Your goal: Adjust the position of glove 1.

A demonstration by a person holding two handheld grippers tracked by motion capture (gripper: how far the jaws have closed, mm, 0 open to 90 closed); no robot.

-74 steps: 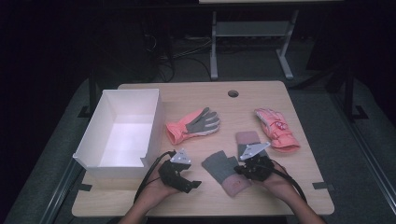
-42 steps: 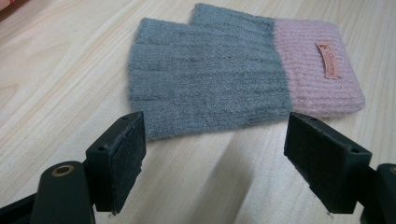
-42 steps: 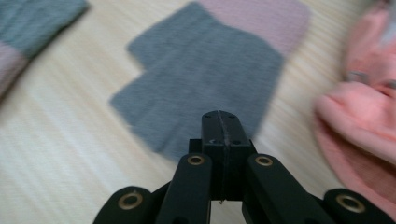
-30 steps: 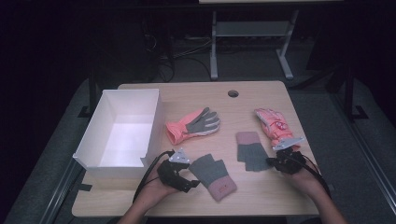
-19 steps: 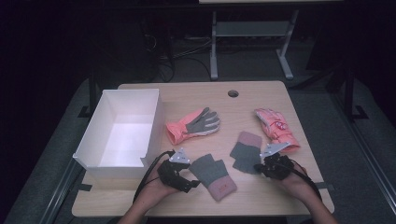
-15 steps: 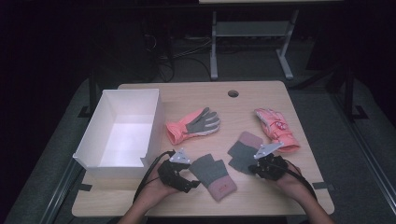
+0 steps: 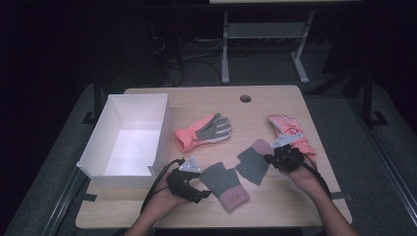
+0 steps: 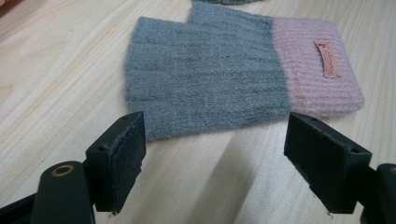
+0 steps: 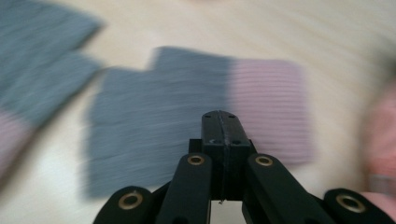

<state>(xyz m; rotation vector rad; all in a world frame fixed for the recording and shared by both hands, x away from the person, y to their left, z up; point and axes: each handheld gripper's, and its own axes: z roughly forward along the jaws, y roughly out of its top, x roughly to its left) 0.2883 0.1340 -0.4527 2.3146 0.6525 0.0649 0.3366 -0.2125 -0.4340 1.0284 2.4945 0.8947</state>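
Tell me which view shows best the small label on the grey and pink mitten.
The left gripper view: the label lies sharp on the pink cuff of the mitten. The high view gives it as a tiny mark. In the right gripper view everything is blurred and no label can be made out.

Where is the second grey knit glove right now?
In the high view, the second grey glove lies right of centre, between its mate and the right gripper.

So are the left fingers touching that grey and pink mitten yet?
Apart. In the left gripper view the open left fingers stand short of the grey and pink mitten, with bare table between them.
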